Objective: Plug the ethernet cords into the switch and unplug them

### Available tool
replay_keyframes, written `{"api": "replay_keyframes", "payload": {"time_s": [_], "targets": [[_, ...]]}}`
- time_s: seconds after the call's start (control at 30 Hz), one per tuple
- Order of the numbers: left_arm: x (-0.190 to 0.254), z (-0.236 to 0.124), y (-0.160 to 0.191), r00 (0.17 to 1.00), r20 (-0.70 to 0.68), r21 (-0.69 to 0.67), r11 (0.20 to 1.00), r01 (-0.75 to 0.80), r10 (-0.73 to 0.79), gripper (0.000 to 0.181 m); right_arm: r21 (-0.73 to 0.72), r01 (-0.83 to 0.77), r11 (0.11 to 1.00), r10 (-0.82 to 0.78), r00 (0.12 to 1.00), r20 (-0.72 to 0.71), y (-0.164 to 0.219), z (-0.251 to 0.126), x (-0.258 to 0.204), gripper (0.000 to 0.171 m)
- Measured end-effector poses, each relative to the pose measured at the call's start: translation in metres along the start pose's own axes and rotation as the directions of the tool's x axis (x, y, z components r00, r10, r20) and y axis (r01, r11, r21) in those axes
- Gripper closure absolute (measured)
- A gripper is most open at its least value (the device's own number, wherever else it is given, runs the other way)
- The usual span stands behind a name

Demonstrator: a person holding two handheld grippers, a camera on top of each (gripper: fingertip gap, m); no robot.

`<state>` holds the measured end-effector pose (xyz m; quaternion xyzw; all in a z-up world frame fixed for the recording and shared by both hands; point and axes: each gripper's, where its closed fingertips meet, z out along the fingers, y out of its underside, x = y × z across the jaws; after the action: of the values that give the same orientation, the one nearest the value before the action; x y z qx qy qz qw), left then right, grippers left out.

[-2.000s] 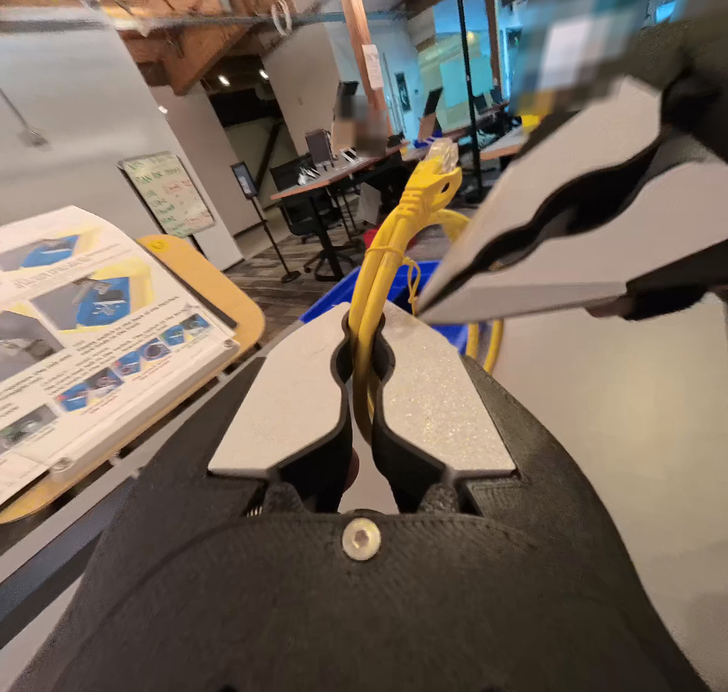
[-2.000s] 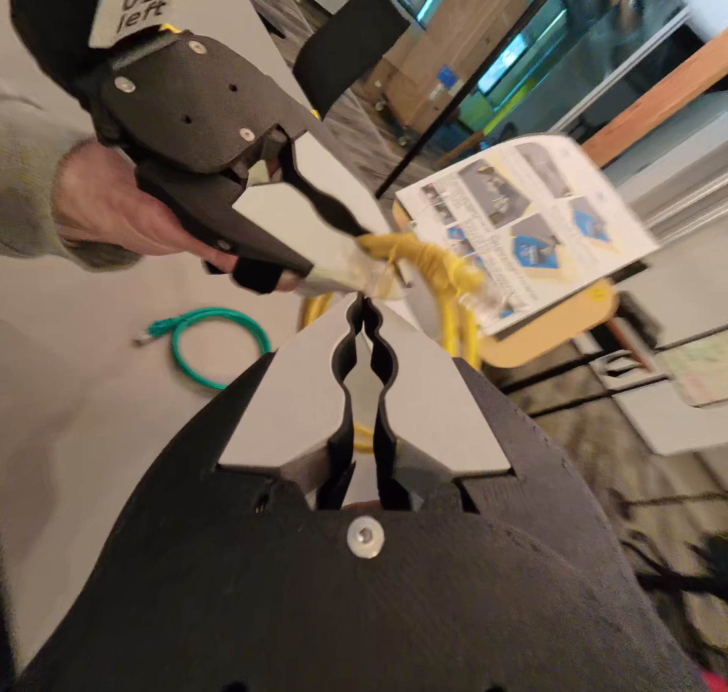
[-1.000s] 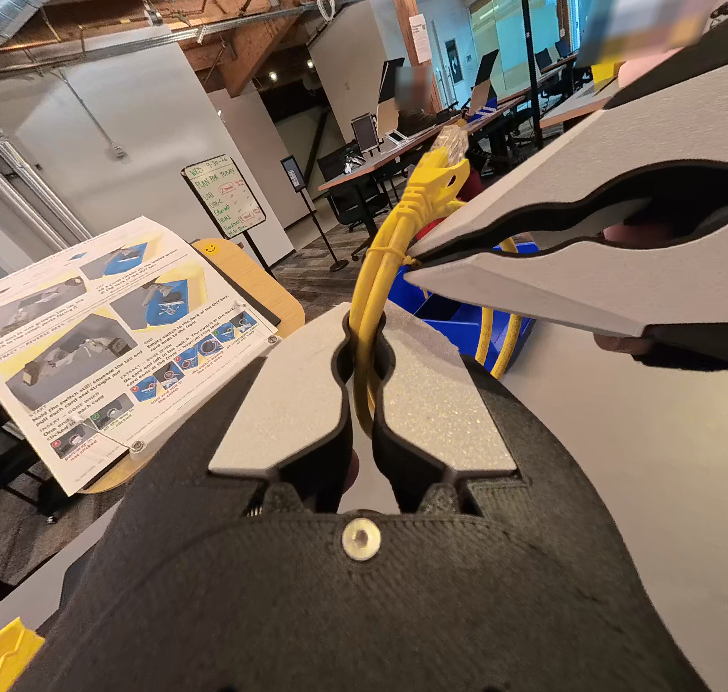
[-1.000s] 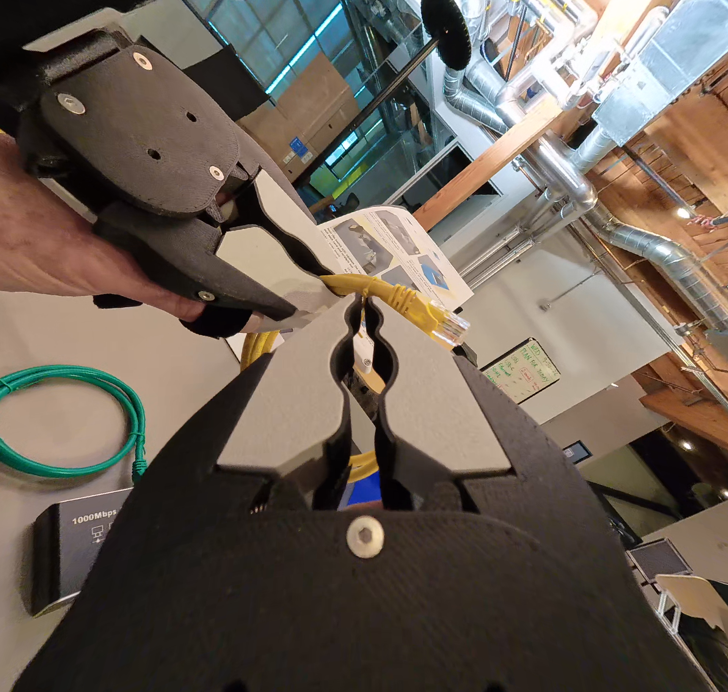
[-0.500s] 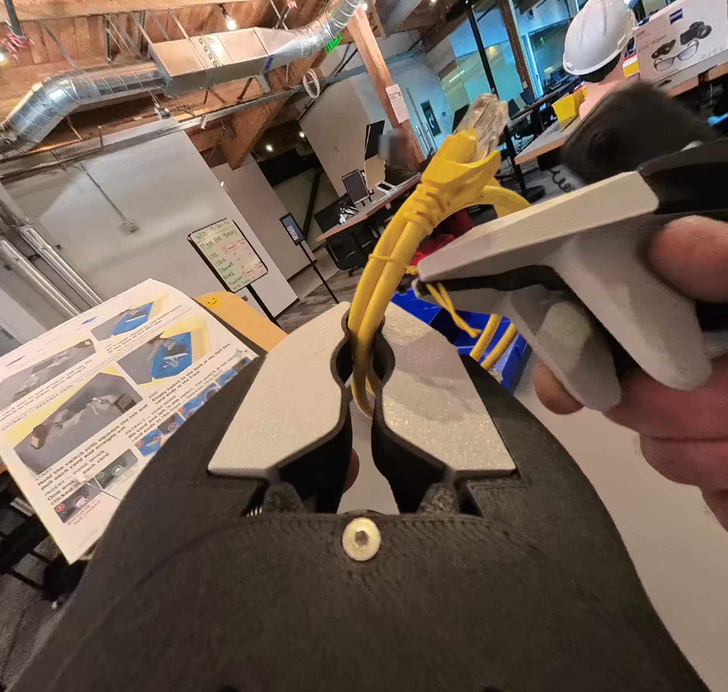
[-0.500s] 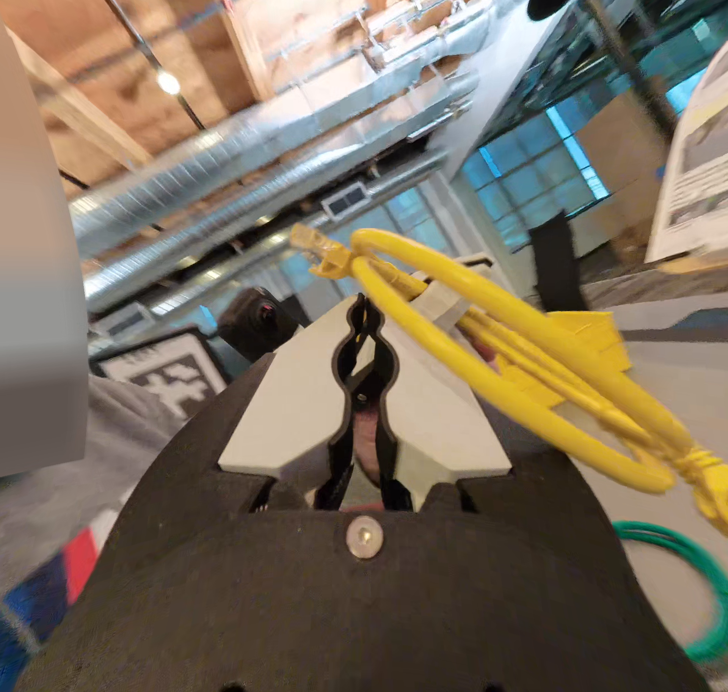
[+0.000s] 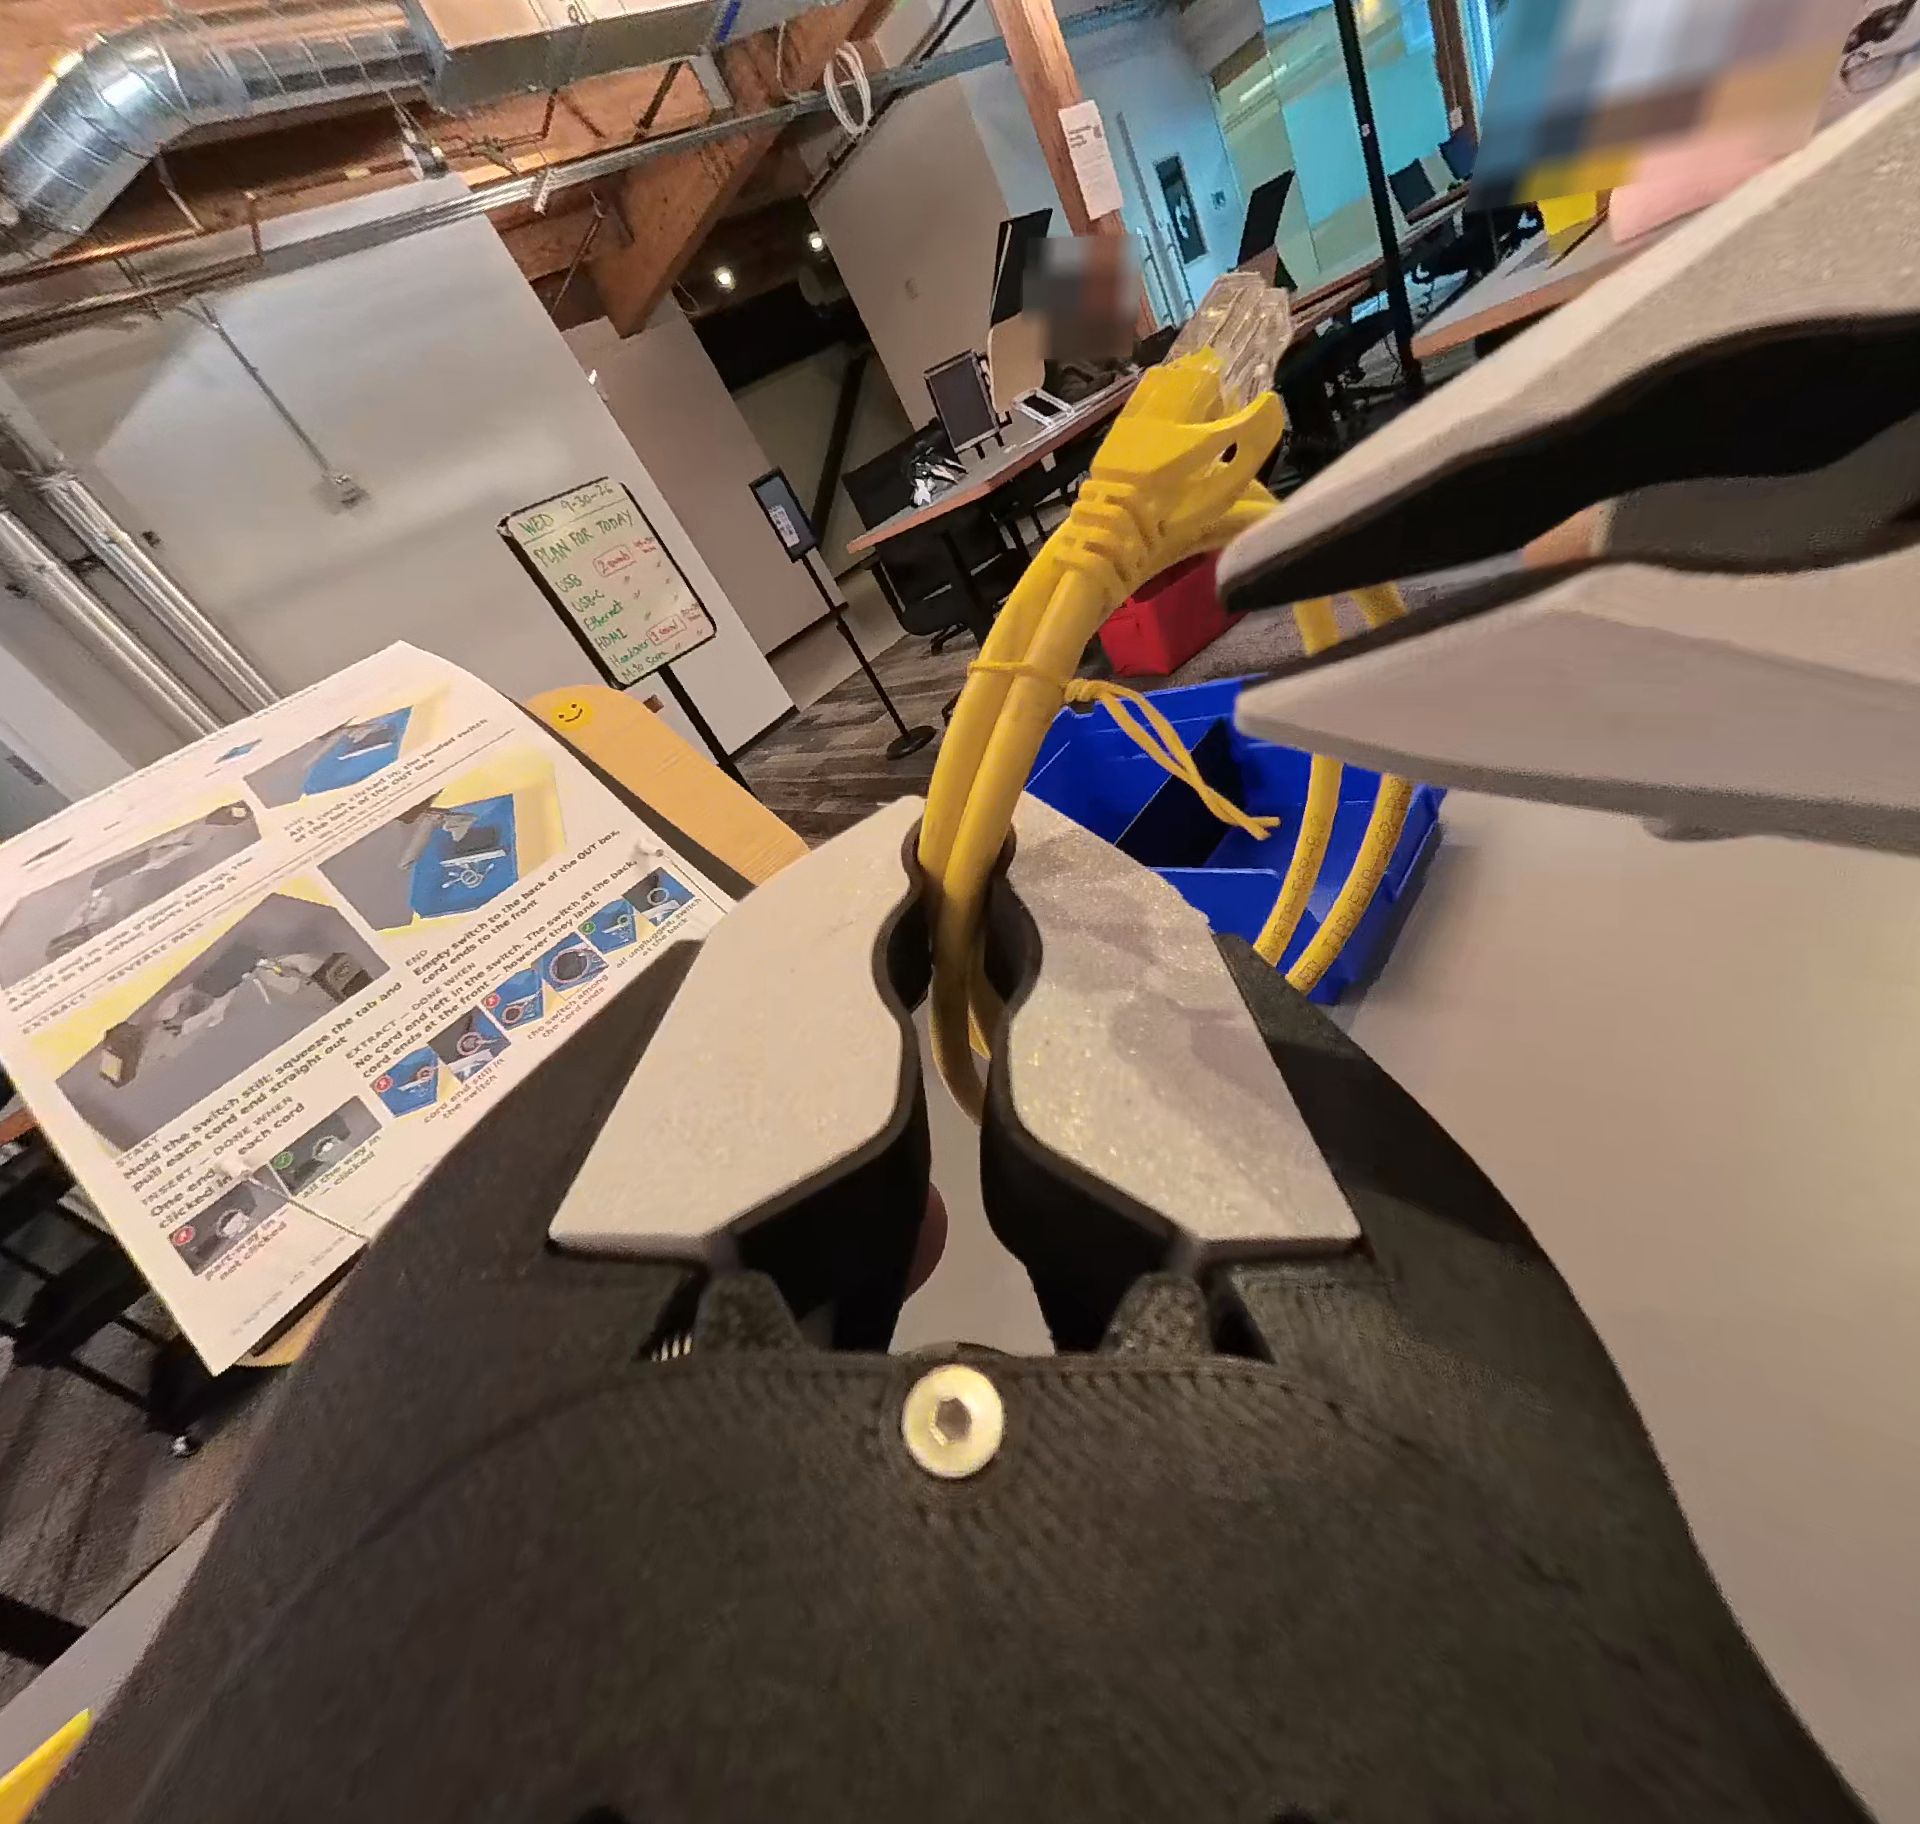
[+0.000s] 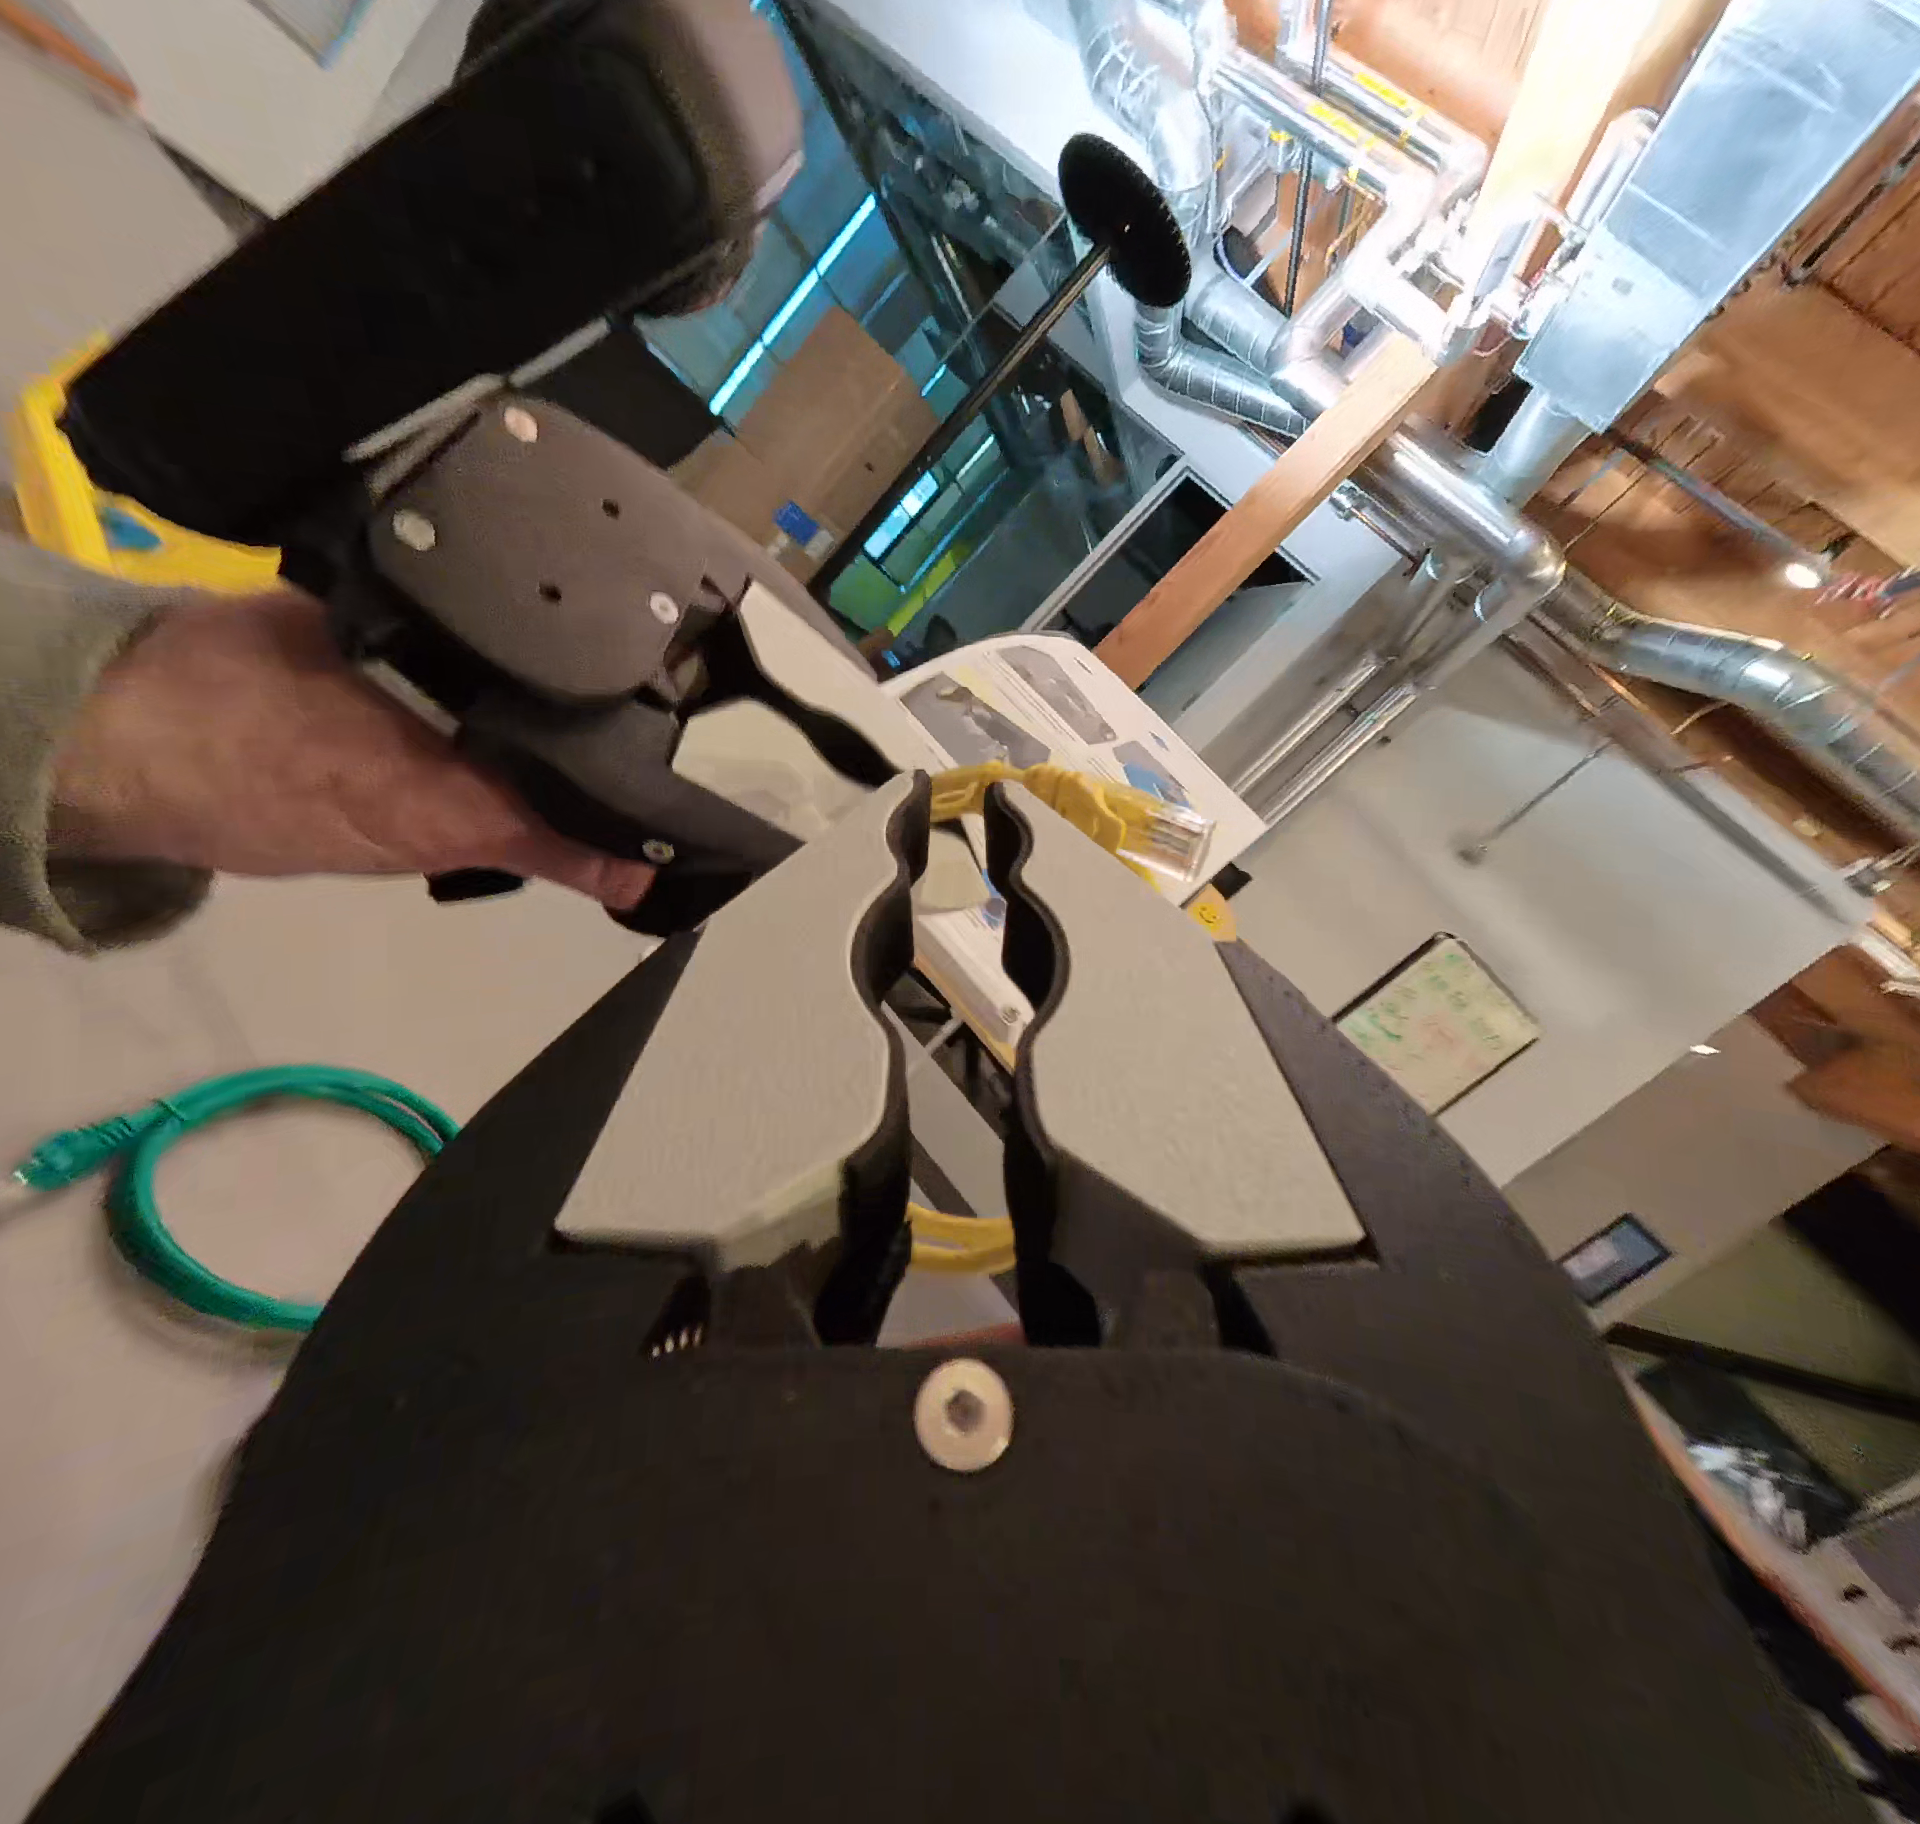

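Note:
My left gripper (image 7: 961, 829) is shut on a coiled yellow ethernet cord (image 7: 997, 735) bound with a thin tie. It holds the coil above the grey table, with the clear plug (image 7: 1242, 330) pointing up and away. My right gripper (image 8: 951, 798) comes in from the right in the left wrist view (image 7: 1236, 642). Its jaws stand a little apart, with the yellow cord (image 8: 1081, 798) just beyond its tips, behind the plug (image 8: 1169, 829). The left gripper (image 8: 873, 766) and the hand holding it show at left. A green cord (image 8: 156, 1203) lies coiled on the table. The switch is out of view.
A blue bin (image 7: 1195, 839) stands on the table behind the yellow cord, and a red bin (image 7: 1164, 621) farther back. An instruction sheet (image 7: 312, 943) leans on a wooden board at left. A yellow bin (image 8: 62, 507) is at far left. Office desks lie beyond.
My right gripper swung away and turned over half a second ago, then came back to the plug end with its jaws slightly parted. My left gripper kept its hold on the yellow cord.

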<state>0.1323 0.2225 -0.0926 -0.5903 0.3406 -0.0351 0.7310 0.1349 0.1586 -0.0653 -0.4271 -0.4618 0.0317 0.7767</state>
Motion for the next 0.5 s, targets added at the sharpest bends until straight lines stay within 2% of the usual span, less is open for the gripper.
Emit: {"api": "replay_keyframes", "payload": {"time_s": [0.07, 0.1, 0.23, 0.33, 0.43, 0.5], "targets": [[-0.001, 0.0, 0.0, 1.0, 0.001, -0.004, 1.0, -0.002, 0.002, 0.177, -0.026, 0.057, 0.998, -0.057, 0.998, 0.011, 0.006, 0.0, -0.001, 0.164], [-0.001, 0.0, 0.0, 1.0, 0.0, -0.003, 1.0, 0.001, -0.001, 0.177, -0.027, 0.027, 0.999, -0.026, 0.999, 0.022, 0.008, -0.001, -0.001, 0.164], [-0.002, 0.001, 0.001, 1.0, 0.016, -0.008, 1.0, -0.011, 0.011, 0.177, -0.028, -0.24, 0.97, 0.241, 0.965, 0.104, 0.008, 0.0, -0.002, 0.165], [-0.006, 0.002, 0.003, 0.997, 0.059, -0.013, 0.999, -0.044, 0.045, 0.177, -0.029, -0.501, 0.865, 0.499, 0.854, 0.148, 0.005, 0.002, -0.001, 0.164], [-0.007, 0.003, 0.002, 0.99, 0.099, -0.015, 0.995, -0.102, 0.103, 0.176, -0.05, -0.594, 0.803, 0.595, 0.793, 0.132, 0.014, 0.008, 0.0, 0.158], [-0.004, 0.004, 0.003, 0.986, 0.106, -0.02, 0.991, -0.129, 0.131, 0.177, -0.033, -0.625, 0.78, 0.623, 0.771, 0.135, 0.012, 0.01, 0.001, 0.163]]}}
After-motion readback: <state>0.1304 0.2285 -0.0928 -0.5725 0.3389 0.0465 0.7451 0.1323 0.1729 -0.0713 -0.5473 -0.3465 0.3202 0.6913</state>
